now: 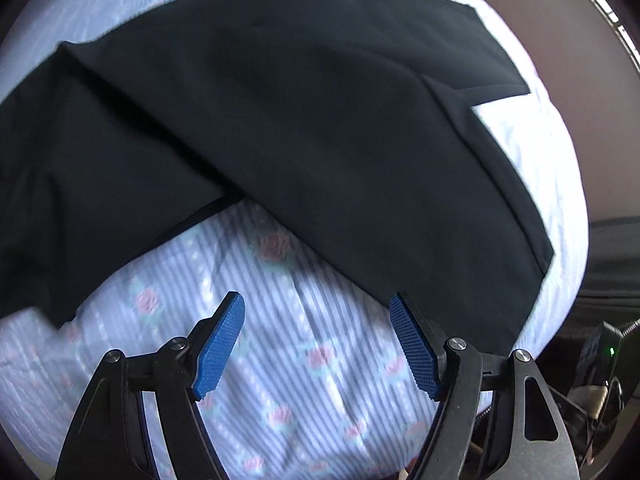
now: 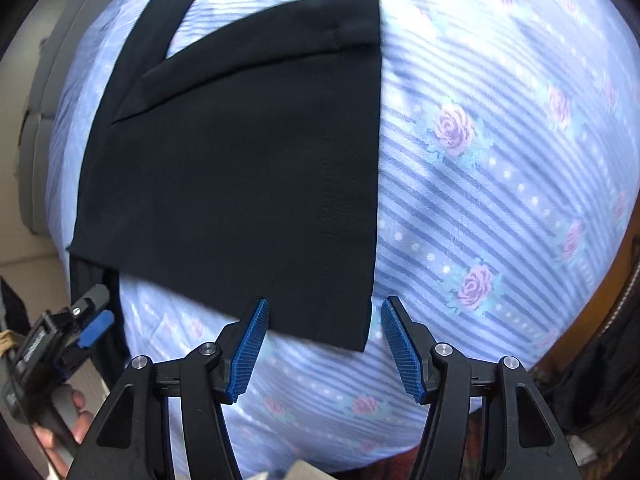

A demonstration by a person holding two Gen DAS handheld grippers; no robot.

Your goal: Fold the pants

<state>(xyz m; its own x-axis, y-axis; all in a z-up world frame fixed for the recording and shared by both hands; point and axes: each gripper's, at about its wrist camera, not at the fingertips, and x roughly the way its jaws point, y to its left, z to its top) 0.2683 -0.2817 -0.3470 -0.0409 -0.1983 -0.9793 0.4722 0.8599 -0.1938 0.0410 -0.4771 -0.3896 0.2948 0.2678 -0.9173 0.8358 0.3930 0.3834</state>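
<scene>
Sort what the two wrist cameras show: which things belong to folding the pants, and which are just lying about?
Belong to the job:
black pants
left gripper
right gripper
striped rose-print sheet under them

Just about:
grey cushion
dark bag

Striped floral bedsheet (image 2: 500, 184), daylit

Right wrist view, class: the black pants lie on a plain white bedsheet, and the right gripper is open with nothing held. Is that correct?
Not quite. The bedsheet is blue-striped with pink roses, not plain white, as the right wrist view shows. The black pants do lie on it, and the right gripper is open with nothing held.
</scene>
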